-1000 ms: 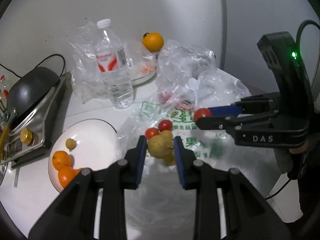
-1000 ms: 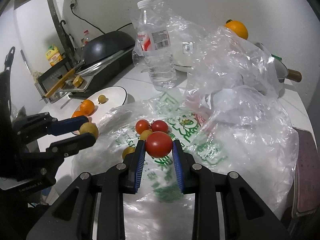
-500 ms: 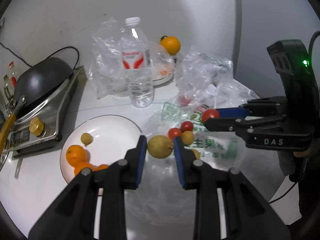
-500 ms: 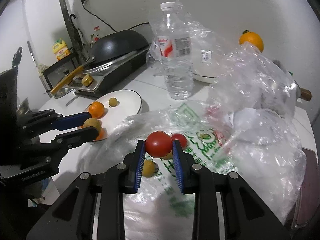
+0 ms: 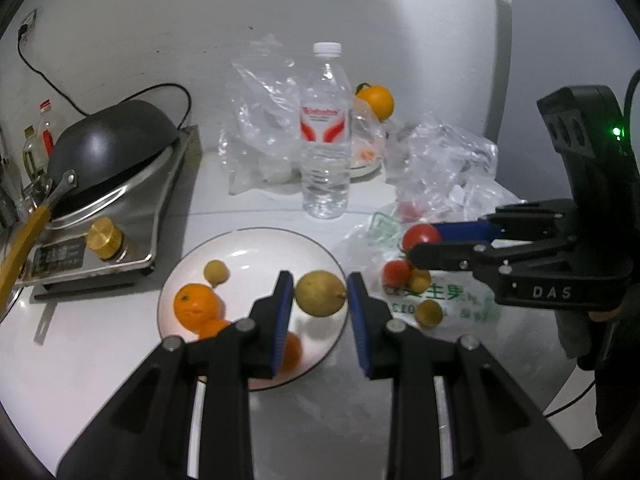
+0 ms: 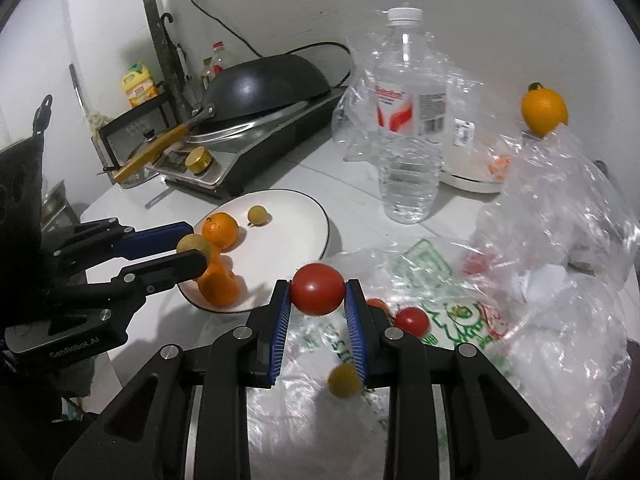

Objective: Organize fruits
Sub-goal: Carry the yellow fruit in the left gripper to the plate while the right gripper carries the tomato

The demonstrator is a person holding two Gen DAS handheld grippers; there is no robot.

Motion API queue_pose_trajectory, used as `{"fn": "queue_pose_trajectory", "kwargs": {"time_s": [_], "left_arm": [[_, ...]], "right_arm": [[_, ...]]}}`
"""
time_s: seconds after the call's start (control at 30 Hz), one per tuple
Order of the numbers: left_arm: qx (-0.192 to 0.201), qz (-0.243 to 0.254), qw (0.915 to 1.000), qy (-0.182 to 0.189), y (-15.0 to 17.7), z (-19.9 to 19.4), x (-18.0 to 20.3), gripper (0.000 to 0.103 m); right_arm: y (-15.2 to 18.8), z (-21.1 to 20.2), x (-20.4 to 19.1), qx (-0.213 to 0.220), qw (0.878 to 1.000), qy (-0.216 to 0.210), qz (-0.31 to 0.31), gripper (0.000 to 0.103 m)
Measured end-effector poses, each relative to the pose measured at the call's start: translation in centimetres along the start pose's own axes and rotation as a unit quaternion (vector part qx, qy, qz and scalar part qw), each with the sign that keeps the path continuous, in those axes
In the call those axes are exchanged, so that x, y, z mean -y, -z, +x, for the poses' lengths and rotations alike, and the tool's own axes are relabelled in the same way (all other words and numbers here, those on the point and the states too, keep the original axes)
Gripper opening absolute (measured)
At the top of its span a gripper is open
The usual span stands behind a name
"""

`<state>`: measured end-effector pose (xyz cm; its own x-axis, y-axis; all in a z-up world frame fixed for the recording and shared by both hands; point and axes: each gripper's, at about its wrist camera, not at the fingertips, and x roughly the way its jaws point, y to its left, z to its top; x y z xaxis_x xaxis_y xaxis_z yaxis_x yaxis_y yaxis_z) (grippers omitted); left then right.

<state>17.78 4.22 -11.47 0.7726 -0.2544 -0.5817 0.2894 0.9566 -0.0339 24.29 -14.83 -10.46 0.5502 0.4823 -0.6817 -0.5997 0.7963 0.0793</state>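
Lemon (image 5: 320, 294) crosswise, nipple rightward

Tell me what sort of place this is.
Most likely a home kitchen counter: a black wok sits on a steel stove with a brass knob, bottles stand against the wall, and fruit lies on a white round plate.

Both wrist views look down along their tongs, close over the table; both share the white plate (image 5: 240, 240) (image 6: 304, 208).
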Motion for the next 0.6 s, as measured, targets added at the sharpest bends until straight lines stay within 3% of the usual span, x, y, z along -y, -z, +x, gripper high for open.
{"fn": "queue_pose_trajectory", "kwargs": {"time_s": [0.6], "left_arm": [[0.002,0.0,1.0,-0.009,-0.5,0.5,-3.2,0.029]], "right_arm": [[-3.1,2.7,-2.1,-0.009,1.0,-0.007,-0.025,0.03]]}}
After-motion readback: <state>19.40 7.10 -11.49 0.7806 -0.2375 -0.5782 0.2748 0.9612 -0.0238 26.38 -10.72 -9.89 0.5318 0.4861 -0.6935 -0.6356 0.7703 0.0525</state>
